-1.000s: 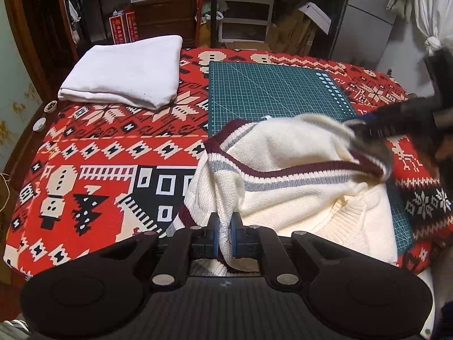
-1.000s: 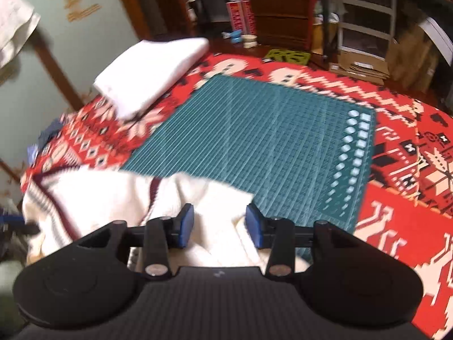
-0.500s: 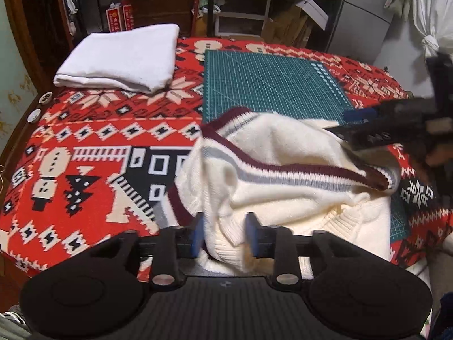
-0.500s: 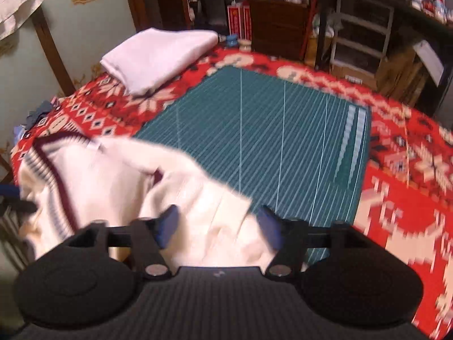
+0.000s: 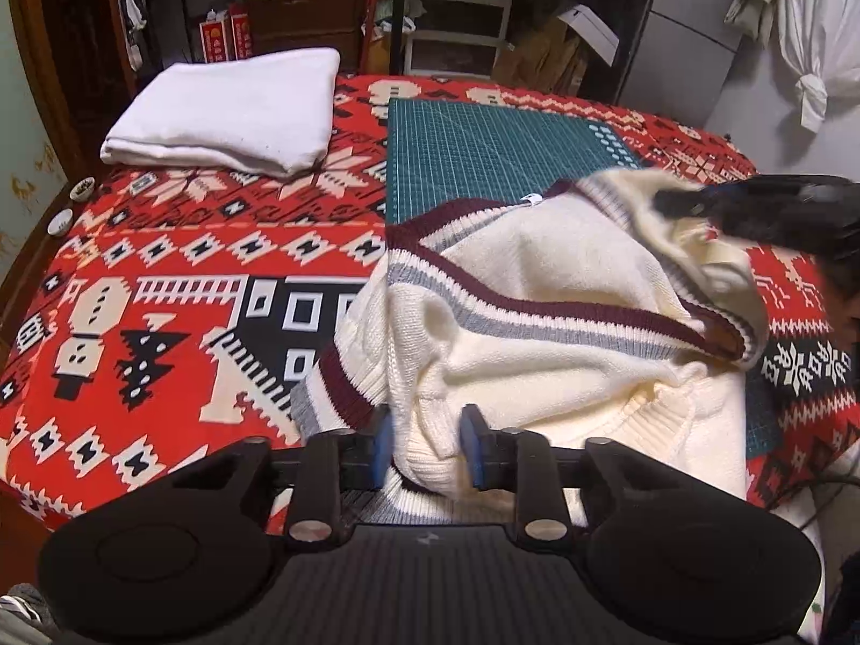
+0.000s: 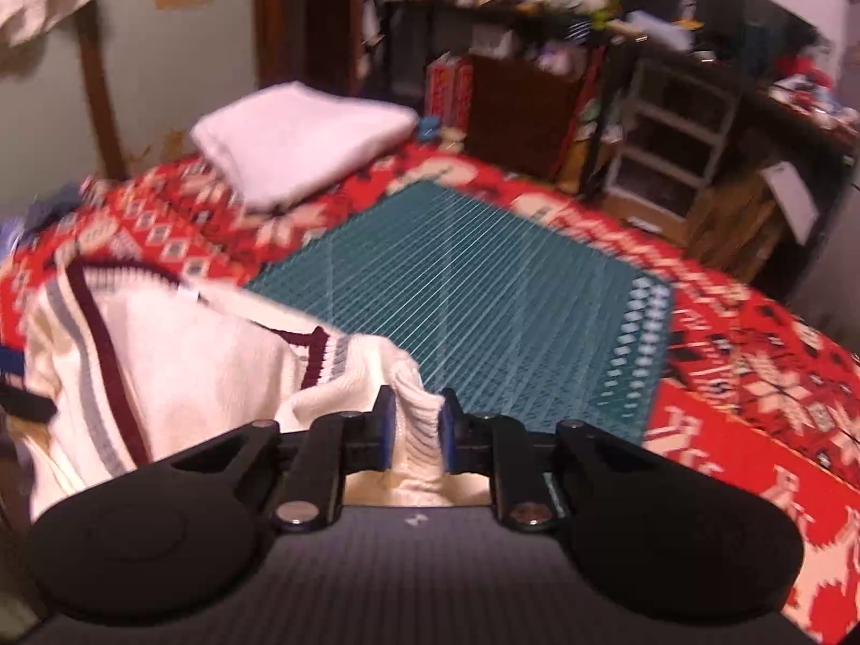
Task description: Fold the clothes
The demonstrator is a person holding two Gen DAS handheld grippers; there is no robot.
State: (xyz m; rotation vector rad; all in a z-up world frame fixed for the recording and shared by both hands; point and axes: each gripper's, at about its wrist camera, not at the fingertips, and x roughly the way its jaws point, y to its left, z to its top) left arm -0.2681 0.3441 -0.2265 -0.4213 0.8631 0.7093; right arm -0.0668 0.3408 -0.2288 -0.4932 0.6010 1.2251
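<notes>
Since a second ago, the left tongs (image 5: 424,449) are parted around the cream sweater (image 5: 537,333), no longer clenched, while the right tongs (image 6: 414,432) are now clamped on its edge. Bunched on the bed (image 5: 161,279), it is probably being regripped for spreading.

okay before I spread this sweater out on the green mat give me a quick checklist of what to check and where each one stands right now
1. Right claw gripping the cream sweater: ok, ribbed knit is pinched between its pads.
2. Left claw gripping the sweater: not ok, fabric sits between the pads but gaps show on both sides.
3. Sweater flat: not ok, bunched, with the striped V-neck collar twisted.
4. Green cutting mat free for spreading: ok, its far part is bare; the sweater covers only the near edge.
5. Folded white cloth out of the way: ok, it lies on the red patterned blanket, beside the mat.
6. Sleeves untangled: cannot tell.
</notes>
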